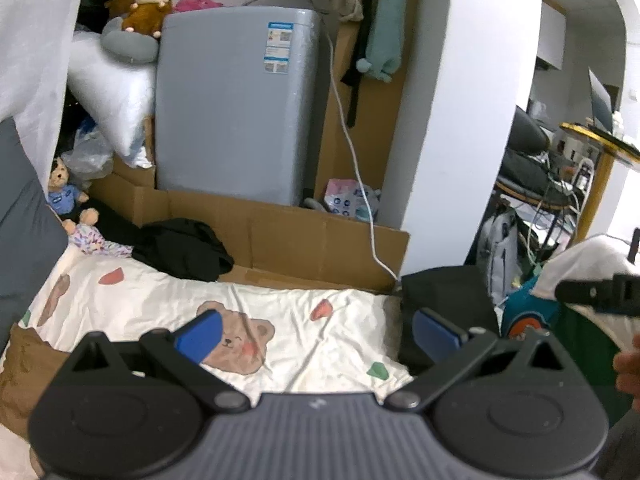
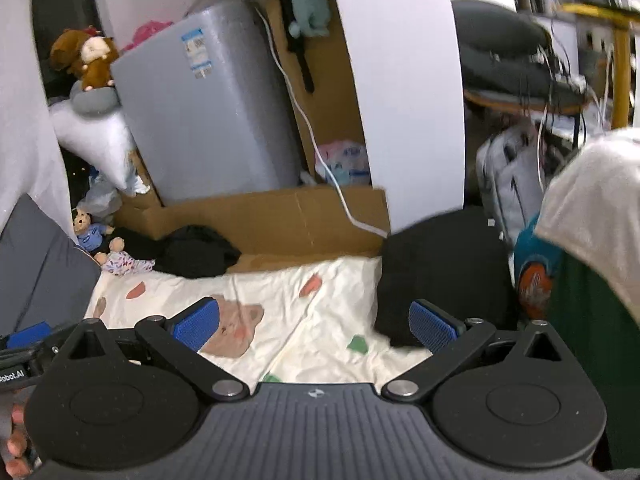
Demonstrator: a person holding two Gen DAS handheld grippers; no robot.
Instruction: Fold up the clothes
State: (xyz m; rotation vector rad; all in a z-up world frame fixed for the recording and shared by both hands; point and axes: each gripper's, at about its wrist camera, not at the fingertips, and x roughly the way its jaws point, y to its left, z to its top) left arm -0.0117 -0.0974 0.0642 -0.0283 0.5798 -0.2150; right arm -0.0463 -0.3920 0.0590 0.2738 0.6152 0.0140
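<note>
Left gripper [image 1: 316,334]: spread wide, nothing held. Right gripper [image 2: 314,322]: likewise. Black garment [image 1: 184,250]: crumpled at bed's [image 1: 320,344] far edge. Second black garment [image 2: 440,272]: at right edge; fold state cannot be told. Flattening is advised before creasing.

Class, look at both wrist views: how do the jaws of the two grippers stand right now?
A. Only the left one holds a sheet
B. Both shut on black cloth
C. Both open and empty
C: the left gripper and right gripper each show blue pads spread wide with only the bear-print sheet behind the gap.
</note>
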